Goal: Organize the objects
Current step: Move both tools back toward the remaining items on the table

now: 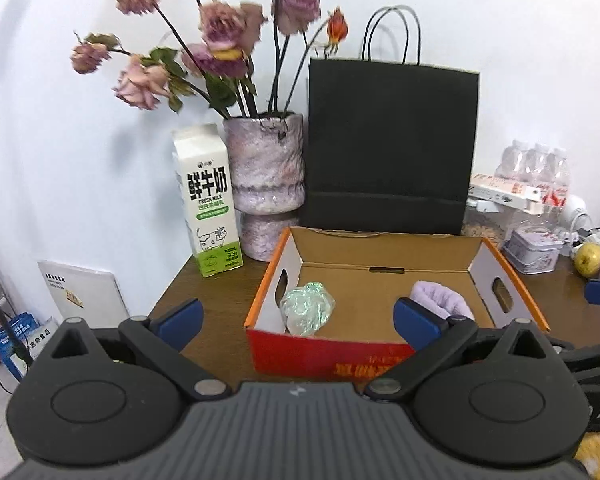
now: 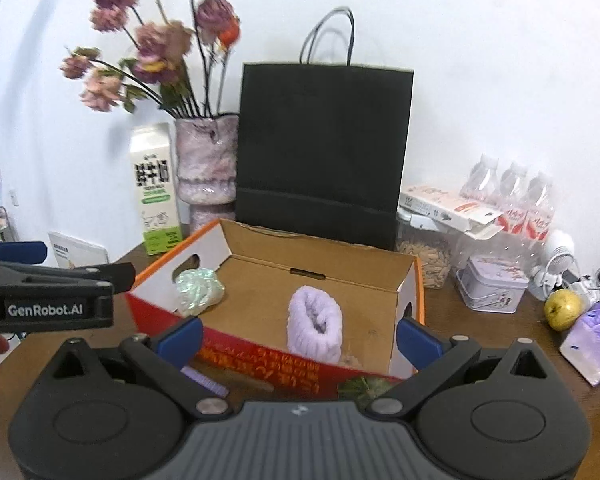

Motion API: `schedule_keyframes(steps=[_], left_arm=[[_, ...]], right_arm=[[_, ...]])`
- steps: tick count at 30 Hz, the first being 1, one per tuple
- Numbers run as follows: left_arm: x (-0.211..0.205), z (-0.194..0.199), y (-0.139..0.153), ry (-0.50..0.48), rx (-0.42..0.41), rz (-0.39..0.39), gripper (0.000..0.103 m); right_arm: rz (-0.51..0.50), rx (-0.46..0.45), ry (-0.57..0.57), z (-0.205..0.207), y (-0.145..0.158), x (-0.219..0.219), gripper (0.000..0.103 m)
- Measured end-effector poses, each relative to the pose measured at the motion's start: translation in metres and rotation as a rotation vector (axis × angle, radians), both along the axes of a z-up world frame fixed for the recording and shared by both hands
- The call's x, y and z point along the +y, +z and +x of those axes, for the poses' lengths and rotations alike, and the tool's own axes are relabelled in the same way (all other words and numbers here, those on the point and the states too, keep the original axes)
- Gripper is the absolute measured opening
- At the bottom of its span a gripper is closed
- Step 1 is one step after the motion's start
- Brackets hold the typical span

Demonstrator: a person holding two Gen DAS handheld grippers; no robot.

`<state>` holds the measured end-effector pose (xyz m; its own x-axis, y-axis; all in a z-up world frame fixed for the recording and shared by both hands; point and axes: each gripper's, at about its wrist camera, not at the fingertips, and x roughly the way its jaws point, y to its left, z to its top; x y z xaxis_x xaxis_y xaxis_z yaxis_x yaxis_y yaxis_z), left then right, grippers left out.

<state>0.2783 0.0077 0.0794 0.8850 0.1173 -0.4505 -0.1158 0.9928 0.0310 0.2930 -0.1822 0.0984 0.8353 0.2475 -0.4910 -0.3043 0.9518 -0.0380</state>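
An open cardboard box with orange rim and red front stands on the brown table; it also shows in the right wrist view. Inside lie a shiny pale-green plastic bundle on the left and a rolled lilac towel on the right. My left gripper is open and empty, just in front of the box. My right gripper is open and empty, in front of the box's right half. A purple comb lies in front of the box.
Behind the box stand a black paper bag, a vase of dried flowers and a milk carton. At the right are a tin, water bottles, a yellow-green apple and a lilac packet.
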Motion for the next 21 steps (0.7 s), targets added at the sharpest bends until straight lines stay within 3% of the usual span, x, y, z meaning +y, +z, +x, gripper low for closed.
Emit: schedule_keyframes(steps=[9,21], left_arm=[[-0.006,-0.068,-0.001,-0.036,-0.040,-0.011,0.103],[-0.004,-0.145,-0.026,-0.009,-0.083,-0.044,0.103]], right_arm=[[0.017,-0.090,0.041,-0.082,0.007,-0.012,0.103],[0.047,-0.103,0.067,-0.161,-0.019,-0.028,0.103]])
